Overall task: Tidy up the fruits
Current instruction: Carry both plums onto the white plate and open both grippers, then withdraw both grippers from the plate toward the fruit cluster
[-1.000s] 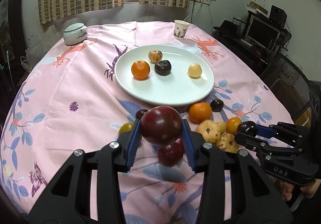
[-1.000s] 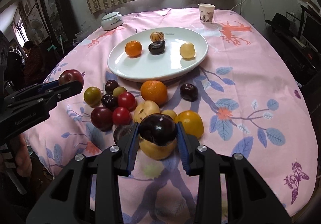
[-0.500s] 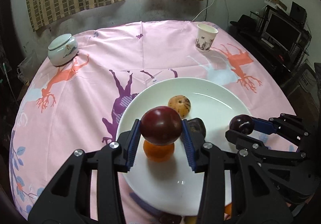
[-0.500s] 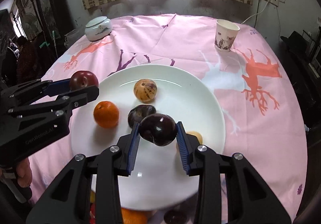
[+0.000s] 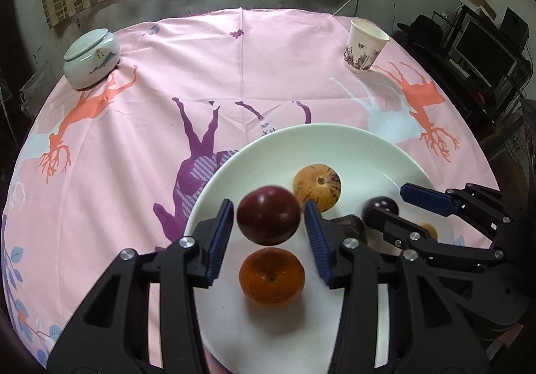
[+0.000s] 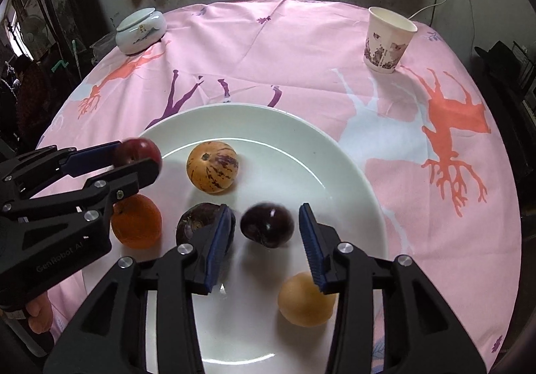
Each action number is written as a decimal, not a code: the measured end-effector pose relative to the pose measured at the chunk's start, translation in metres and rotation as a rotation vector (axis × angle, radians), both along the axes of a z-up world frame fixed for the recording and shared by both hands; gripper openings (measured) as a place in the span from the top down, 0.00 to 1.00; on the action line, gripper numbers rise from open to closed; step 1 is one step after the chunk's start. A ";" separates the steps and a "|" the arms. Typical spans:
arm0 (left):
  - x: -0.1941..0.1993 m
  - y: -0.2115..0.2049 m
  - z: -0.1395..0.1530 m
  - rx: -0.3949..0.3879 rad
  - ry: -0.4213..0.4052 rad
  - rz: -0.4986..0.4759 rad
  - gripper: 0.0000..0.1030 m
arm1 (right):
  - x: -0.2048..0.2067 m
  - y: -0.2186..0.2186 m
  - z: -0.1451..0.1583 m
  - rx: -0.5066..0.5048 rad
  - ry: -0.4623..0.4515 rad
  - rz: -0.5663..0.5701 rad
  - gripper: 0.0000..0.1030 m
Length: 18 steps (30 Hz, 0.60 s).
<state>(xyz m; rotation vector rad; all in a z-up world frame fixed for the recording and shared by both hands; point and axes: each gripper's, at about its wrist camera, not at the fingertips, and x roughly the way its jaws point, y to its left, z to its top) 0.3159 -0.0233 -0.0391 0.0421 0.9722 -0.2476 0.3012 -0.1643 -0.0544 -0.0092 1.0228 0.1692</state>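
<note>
My left gripper [image 5: 268, 205] hovers over the left side of the white plate [image 5: 301, 134], and its jaws are opening. A dark red plum [image 5: 268, 215] sits blurred between the blue pads with a small gap on each side, just above an orange [image 5: 271, 277]. Over the plate's middle, my right gripper [image 6: 265, 208] is opening too. A dark purple plum [image 6: 267, 225] lies loose between its pads. On the plate [image 6: 335, 153] rest a striped yellow fruit [image 6: 212, 166], a dark fruit [image 6: 196, 226], the orange [image 6: 135, 221] and a pale yellow fruit [image 6: 305, 298].
A pink printed cloth [image 5: 167, 79] covers the round table. A white lidded jar [image 5: 92, 59] stands at the back left and a paper cup [image 5: 365, 47] at the back right. Dark shelves with a monitor [image 5: 485, 49] stand beyond the right edge. Fingers [image 6: 37, 317] hold the left tool.
Both grippers travelled from the fruit pile near the table's front edge to above the plate. Their jaws have since parted, and both plums have come free of the pads.
</note>
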 end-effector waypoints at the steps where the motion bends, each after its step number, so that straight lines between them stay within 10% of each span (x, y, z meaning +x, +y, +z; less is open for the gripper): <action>1: -0.004 0.003 0.007 -0.010 -0.017 0.005 0.37 | -0.004 -0.001 0.005 -0.013 -0.020 -0.001 0.41; 10: -0.122 0.039 0.070 -0.044 -0.225 0.028 0.02 | -0.104 -0.020 0.055 -0.017 -0.132 -0.006 0.37; 18: -0.253 0.054 0.029 -0.058 -0.233 0.028 0.02 | -0.244 -0.017 0.028 0.023 -0.145 -0.036 0.37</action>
